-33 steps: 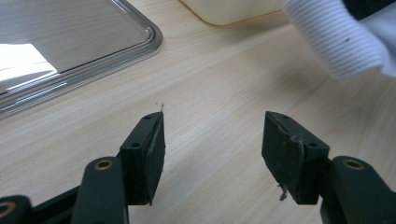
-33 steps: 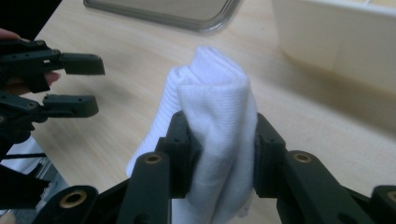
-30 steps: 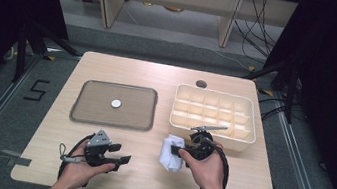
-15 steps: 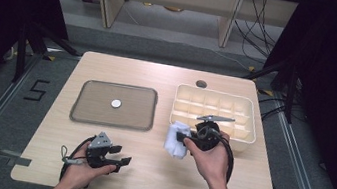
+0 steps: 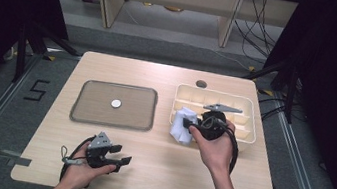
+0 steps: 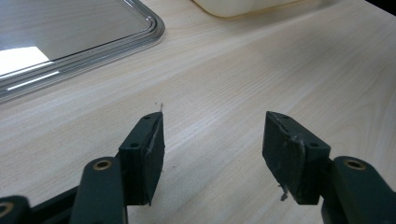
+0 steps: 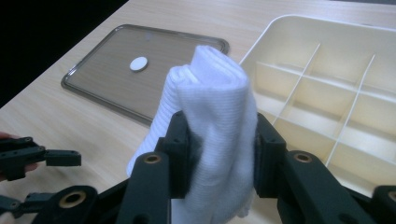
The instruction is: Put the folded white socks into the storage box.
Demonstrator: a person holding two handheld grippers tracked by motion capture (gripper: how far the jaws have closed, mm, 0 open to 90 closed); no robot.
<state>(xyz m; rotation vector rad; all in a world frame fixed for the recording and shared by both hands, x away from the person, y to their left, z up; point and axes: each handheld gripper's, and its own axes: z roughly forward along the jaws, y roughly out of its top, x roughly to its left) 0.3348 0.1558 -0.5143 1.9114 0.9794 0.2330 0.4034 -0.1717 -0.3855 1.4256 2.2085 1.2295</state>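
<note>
The right gripper [image 7: 217, 154] clamps a folded white cloth [image 7: 210, 116] mid-fold, at the near left edge of the compartment box [image 5: 246, 117]. The cloth is soft, light, probably limp; grip bunched layers. The left gripper [image 6: 210, 149] is released, empty.

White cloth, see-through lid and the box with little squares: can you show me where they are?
White cloth [image 7: 212, 116], right gripper view, on its folded middle.
See-through lid [image 5: 99, 107], high view, on its flat clear panel.
Box with little squares [image 7: 327, 35], right gripper view, on its cream rim.
</note>
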